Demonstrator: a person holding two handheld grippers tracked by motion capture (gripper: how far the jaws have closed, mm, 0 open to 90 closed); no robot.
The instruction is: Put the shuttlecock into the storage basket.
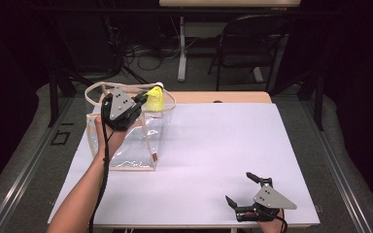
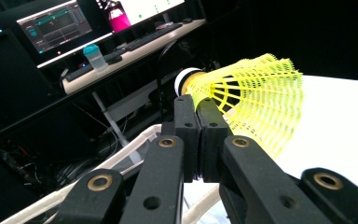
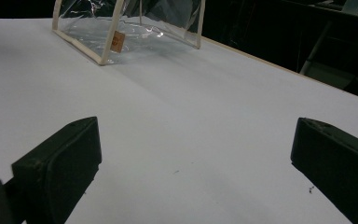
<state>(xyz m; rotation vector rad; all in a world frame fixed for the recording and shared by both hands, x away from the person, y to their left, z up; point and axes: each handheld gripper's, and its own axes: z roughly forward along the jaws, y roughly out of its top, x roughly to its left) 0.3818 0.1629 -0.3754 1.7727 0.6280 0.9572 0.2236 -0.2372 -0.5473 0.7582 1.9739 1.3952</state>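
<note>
Honestly, we're pinching the yellow shuttlecock [image 2: 256,100] thinly in the left claw [image 1: 143,98]; it could slip outside the clear bag [image 1: 148,133]. Right claw [image 1: 243,189] gapes empty.

The netted plastic shuttlecock [image 1: 154,100] is bright yellow with a white cork tip ringed in black. The clear plastic bag [image 1: 126,141] has cream trim and a small tan tag. The tabletop [image 1: 213,145] is plain white, with a pale wood far edge.
</note>
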